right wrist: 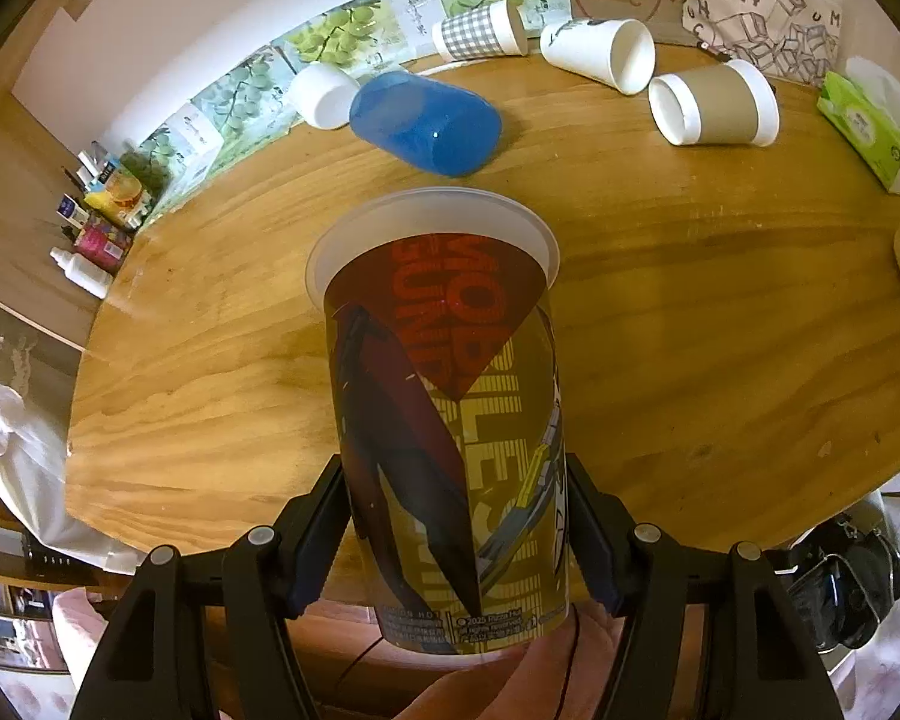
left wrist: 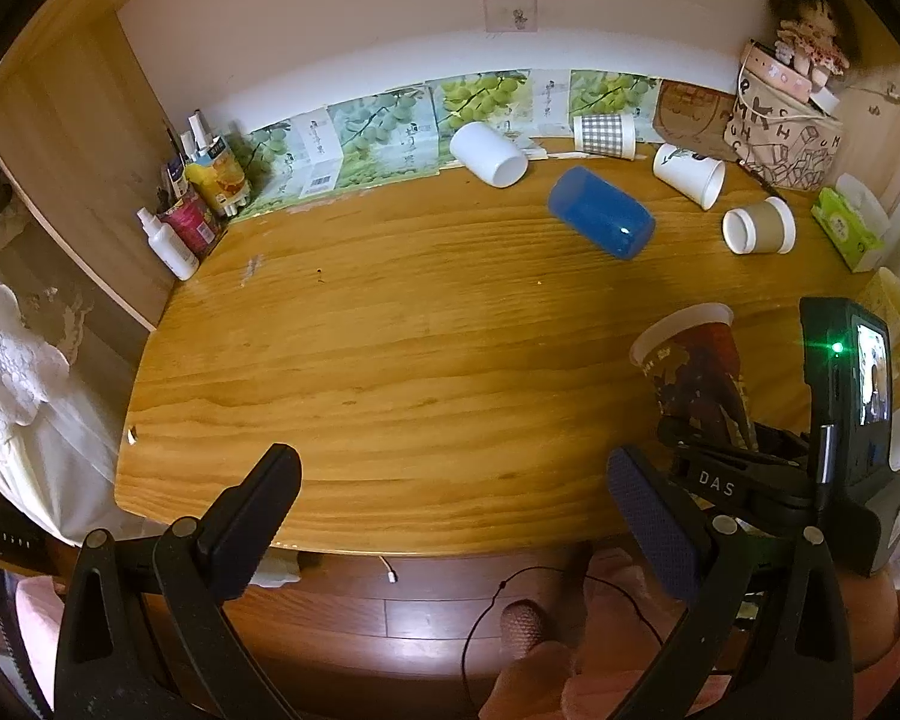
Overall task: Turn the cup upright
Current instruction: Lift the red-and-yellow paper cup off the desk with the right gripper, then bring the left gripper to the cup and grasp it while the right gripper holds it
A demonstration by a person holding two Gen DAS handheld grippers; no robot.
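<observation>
Two fingers of my right gripper (right wrist: 459,531) pinch the printed cup (right wrist: 444,396) low on its body, rim pointing toward the blue cup (right wrist: 426,123), above the surface (right wrist: 720,324). My left gripper (left wrist: 450,516) hangs spread, holding nothing. I judge the slick wall could slip while rotating, or crumple under squeeze.

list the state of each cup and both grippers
printed cup: gripped, off the table
right gripper: shut on printed cup
left gripper: open, empty
blue cup: on its side
brown cup: on its side
checked cup: on its side
</observation>
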